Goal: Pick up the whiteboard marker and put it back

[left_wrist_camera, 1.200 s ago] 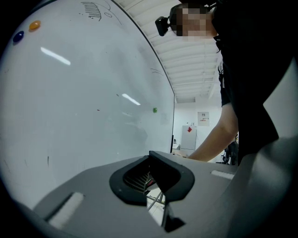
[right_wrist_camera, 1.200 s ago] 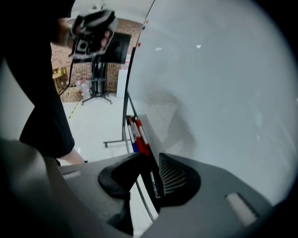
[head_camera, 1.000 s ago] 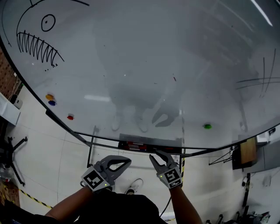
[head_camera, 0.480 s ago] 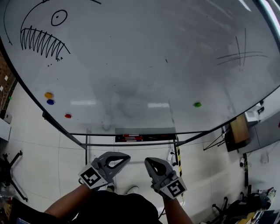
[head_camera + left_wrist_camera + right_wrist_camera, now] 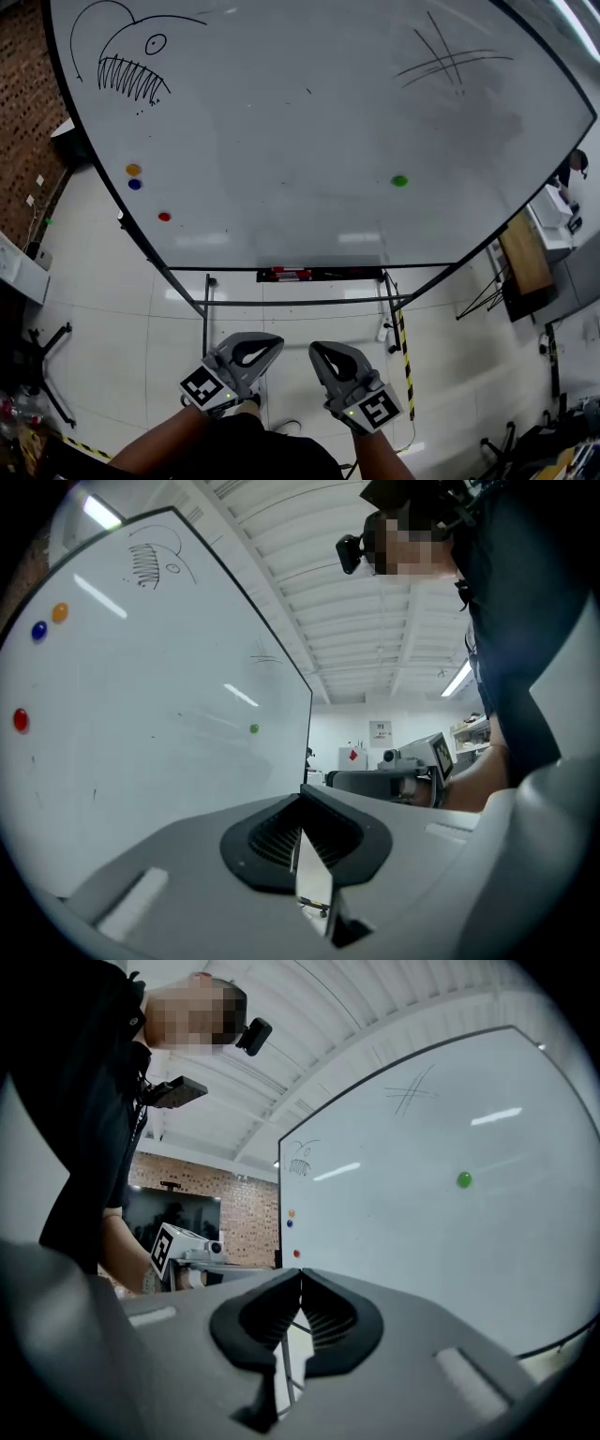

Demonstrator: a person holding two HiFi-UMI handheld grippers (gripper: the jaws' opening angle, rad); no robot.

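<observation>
Head view: you are holding both grippers low in front of you, well apart from the whiteboard [image 5: 309, 122]. The left gripper [image 5: 275, 343] is sitting at 7 o'clock in the frame and the right gripper [image 5: 315, 350] at 5 o'clock. Their tips are pointing toward each other, and both are clenched and carrying nothing. The red whiteboard marker [image 5: 289, 275] is lying in the tray [image 5: 361, 275] under the board's lower edge, at 12 o'clock from the grippers. A green magnet [image 5: 399, 181] is sticking to the board at 1 o'clock from the tray, and a fish drawing [image 5: 131, 66] is showing at 10 o'clock.

Left gripper view: the left gripper [image 5: 302, 797] is pressing its jaws tip to tip with nothing between them. The board is filling the frame from 9 to 12 o'clock, and the right gripper is showing at 3 o'clock.

Right gripper view: the right gripper [image 5: 300, 1275] is clenching its jaws on nothing. The board is standing at 2 o'clock and the left gripper is showing at 9 o'clock.
</observation>
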